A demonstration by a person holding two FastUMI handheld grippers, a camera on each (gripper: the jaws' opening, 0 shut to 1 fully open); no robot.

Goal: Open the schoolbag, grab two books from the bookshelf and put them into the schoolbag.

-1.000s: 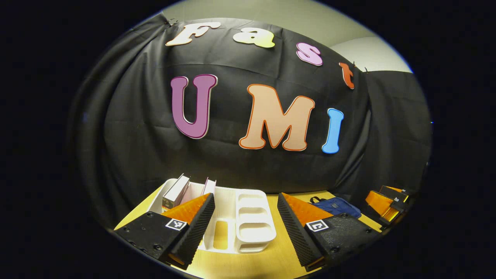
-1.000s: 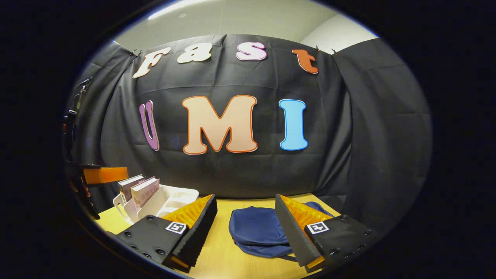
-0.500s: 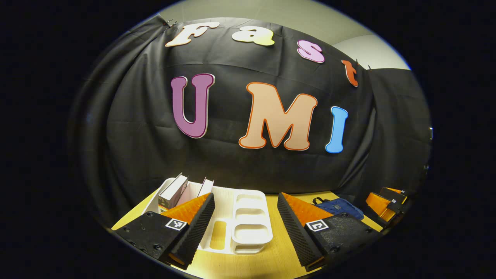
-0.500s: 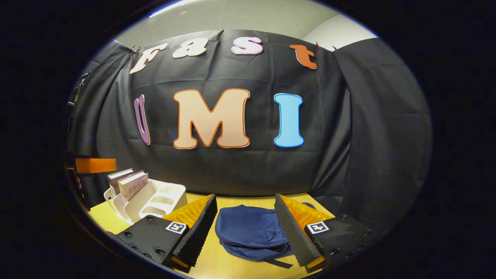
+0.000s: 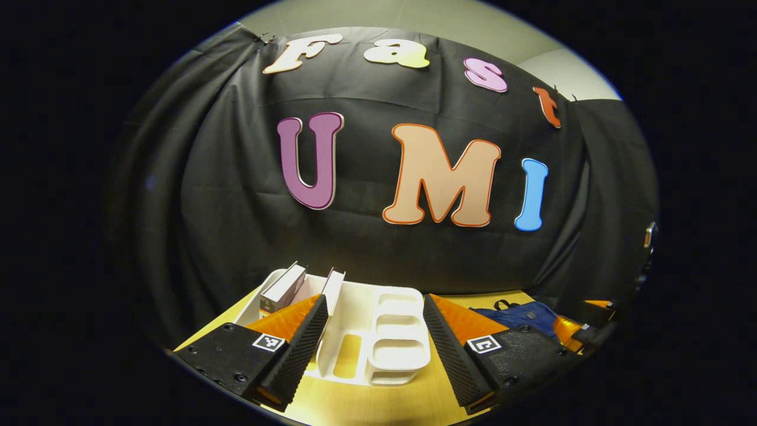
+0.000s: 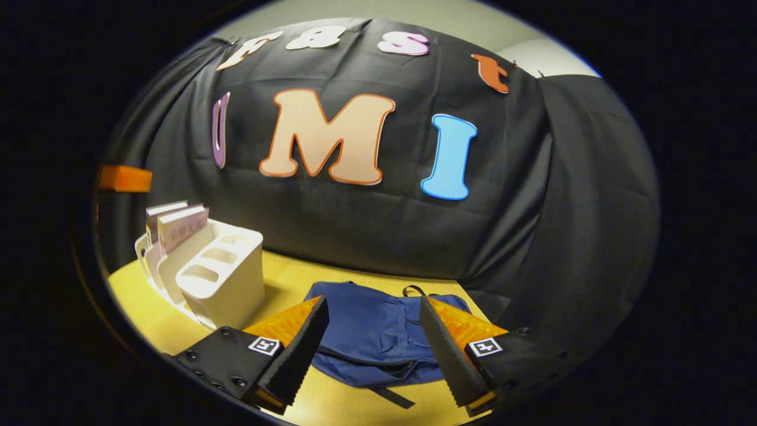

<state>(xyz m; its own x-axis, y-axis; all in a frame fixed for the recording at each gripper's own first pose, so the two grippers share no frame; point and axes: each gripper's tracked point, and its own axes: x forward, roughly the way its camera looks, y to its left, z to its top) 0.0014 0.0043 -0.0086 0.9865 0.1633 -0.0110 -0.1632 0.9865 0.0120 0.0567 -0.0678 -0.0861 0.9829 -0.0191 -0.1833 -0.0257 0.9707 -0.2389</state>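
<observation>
Schoolbag point(image 6: 369, 331) first: it lies flat on the worktop point(image 6: 284, 278), a soft navy fabric bag, slumped and creased, with a small carry loop at its top edge and a dark strap trailing out from under its near edge. A zip line runs across the lower part of it, and it looks closed. In the left gripper view the same bag point(image 5: 520, 312) sits far off to the right, near the black cloth wall.

Worktop next, smooth pale wood with a fine grain, glowing yellow under the light.

Now the bookshelf point(image 5: 378, 331), a white moulded plastic rack, glossy, with rounded corners and a row of oblong pockets along one end. It stands left of the bag, well apart from it. Seen from the right gripper view point(image 6: 222, 278), its side is plain and smooth.

Two books point(image 5: 284, 288) lean tilted in the slots at the far end, thin volumes with pale page edges; from the other side point(image 6: 174, 225) one shows a pinkish cover.

Left gripper point(image 5: 374, 328) hangs just before the rack, its ridged fingers spread wide with nothing between them. Right gripper point(image 6: 372, 340) hovers over the bag, also spread wide and holding nothing, its ribbed fingers framing the navy cloth.
</observation>
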